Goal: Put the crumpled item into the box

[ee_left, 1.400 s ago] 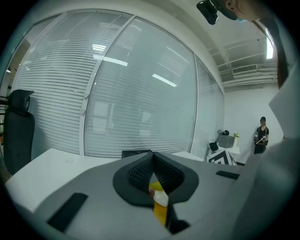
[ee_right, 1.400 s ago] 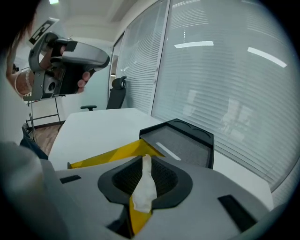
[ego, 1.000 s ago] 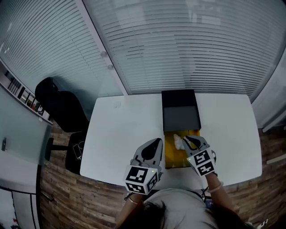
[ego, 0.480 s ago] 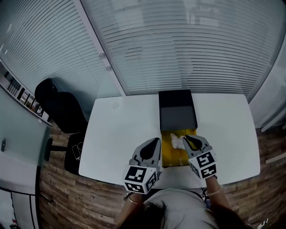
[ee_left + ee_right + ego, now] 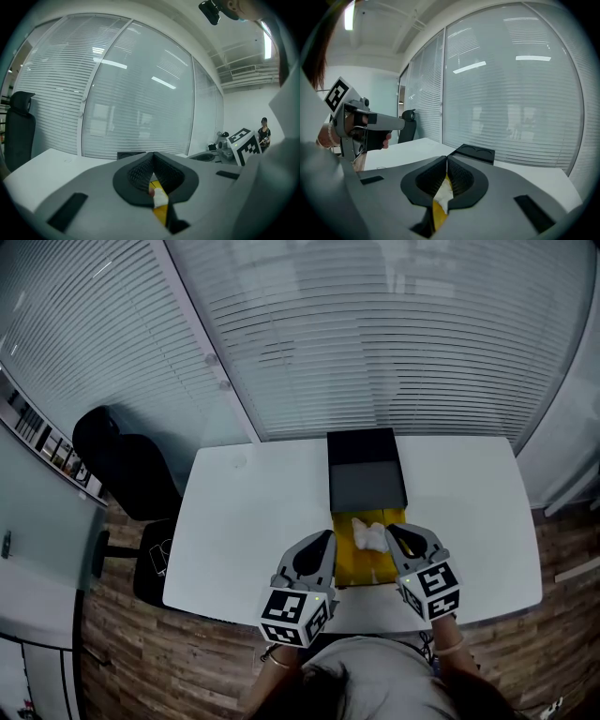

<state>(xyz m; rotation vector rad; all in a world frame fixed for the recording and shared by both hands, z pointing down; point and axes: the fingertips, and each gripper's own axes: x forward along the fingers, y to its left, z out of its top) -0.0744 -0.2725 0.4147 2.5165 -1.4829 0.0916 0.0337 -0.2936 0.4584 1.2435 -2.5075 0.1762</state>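
Observation:
A white crumpled item [image 5: 368, 533] lies inside an open yellow box [image 5: 361, 563] near the front of the white table [image 5: 253, 521]. Behind it sits a black box [image 5: 366, 486] that touches the yellow one. My left gripper [image 5: 323, 540] hovers just left of the yellow box, and my right gripper [image 5: 401, 532] is at the box's right rim, a little apart from the item. Both are shut with nothing between the pads. In the left gripper view the left gripper [image 5: 152, 157] shows the crumpled item [image 5: 160, 198] below its closed jaws. Under the right gripper [image 5: 446, 159] I see the crumpled item [image 5: 442, 192] too.
A black office chair [image 5: 127, 465] stands off the table's left side on the wooden floor [image 5: 141, 652]. Window blinds [image 5: 375, 334] run behind the table's far edge. The left gripper's handle and a hand [image 5: 361, 129] show in the right gripper view.
My right gripper has drawn back toward me, away from the crumpled item, which stays in the yellow box. The left gripper has barely moved.

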